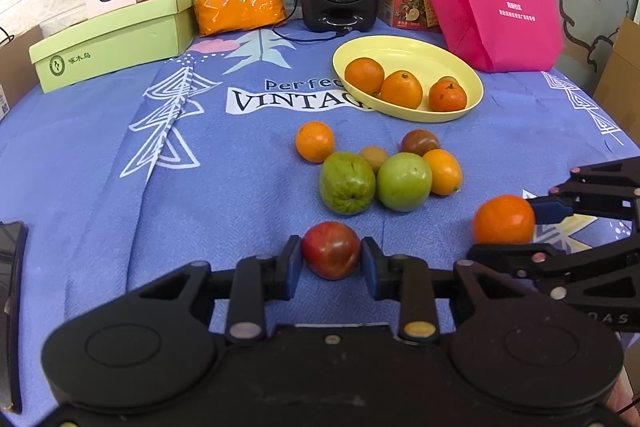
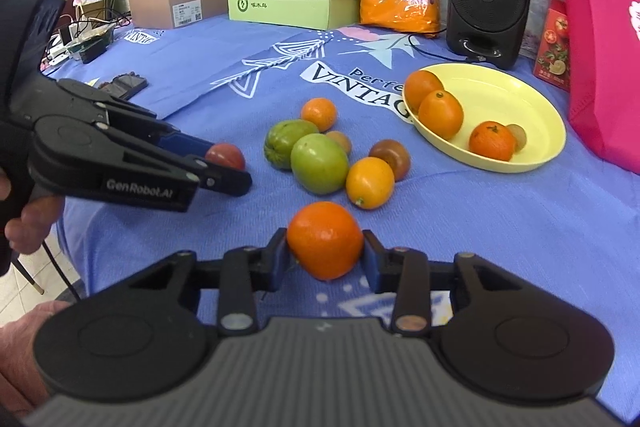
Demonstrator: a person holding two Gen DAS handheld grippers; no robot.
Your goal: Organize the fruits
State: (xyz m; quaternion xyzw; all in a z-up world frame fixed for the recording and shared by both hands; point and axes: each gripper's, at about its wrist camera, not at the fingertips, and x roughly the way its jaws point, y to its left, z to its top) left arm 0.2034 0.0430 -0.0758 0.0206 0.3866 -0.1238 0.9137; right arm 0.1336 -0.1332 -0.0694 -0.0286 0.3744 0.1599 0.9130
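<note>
left tongs (image 1: 331,257) clamped on red tomato (image 1: 330,250), right tongs (image 2: 325,255) pinching orange (image 2: 325,239), both low over the bench (image 1: 100,167). step: pick-up done, i'd say. next: carry each across the loose fruit to the yellow plate (image 1: 432,49).

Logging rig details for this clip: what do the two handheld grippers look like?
Both are matte black plastic scissor-linkage tools with round pivot housings and blue finger pads. The left gripper bears white "GenRobot.AI" lettering. The right gripper has a ribbed grey top panel.
</note>
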